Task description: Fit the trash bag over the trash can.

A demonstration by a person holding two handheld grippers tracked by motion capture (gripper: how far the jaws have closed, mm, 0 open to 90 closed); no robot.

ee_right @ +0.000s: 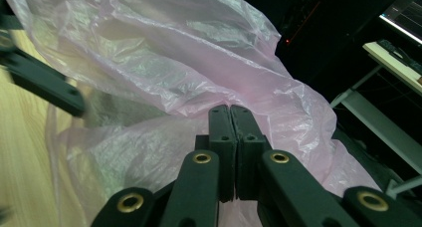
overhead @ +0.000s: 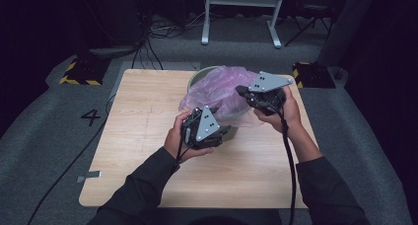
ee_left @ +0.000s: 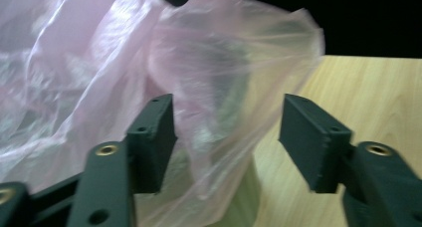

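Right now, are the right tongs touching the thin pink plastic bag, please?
Touching: in the right gripper view the right tongs are shut, pinching the thin pink plastic bag.

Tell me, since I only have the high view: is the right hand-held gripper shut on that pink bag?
Observer: The right hand-held gripper has its jaws pressed fully together against the pink bag. I cannot tell whether film is pinched between them.
Operator: And the left one?
Observer: The left hand-held gripper is open, jaws wide apart, with bag film draped over the pale green bin ahead of them.
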